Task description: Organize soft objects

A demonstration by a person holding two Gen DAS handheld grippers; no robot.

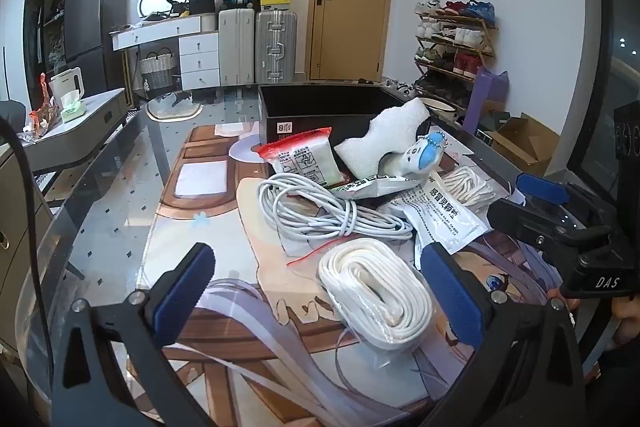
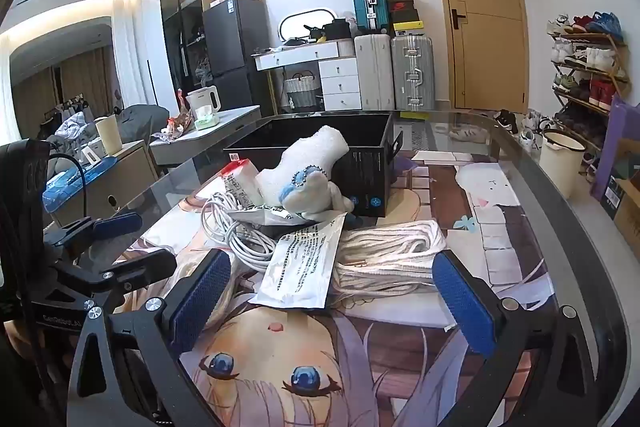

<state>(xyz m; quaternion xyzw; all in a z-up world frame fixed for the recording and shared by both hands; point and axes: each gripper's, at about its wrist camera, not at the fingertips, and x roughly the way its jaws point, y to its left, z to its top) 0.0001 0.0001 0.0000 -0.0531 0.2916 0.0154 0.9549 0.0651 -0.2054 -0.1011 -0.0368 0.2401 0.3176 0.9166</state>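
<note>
A pile of soft things lies on the glass table with its cartoon mat (image 1: 208,311). In the left wrist view a bagged white strap coil (image 1: 376,291) sits between the fingers of my open left gripper (image 1: 320,291), nearer the right finger, with no pad pressing on it. Behind it are a white cable coil (image 1: 320,211), a wipes packet (image 1: 304,155), a foam piece (image 1: 384,143), a blue-and-white plush (image 1: 420,155) and an open black box (image 1: 320,107). My right gripper (image 2: 334,297) stands open just before a silver sachet (image 2: 300,267) and a white rope bundle (image 2: 392,255).
Each gripper shows in the other's view: the right gripper (image 1: 528,203) at the right edge, the left gripper (image 2: 132,243) at the left. A cream bucket (image 2: 560,163), shoe rack (image 2: 588,67) and cardboard boxes stand beyond the table's right rim. A side table with a kettle (image 2: 204,103) stands left.
</note>
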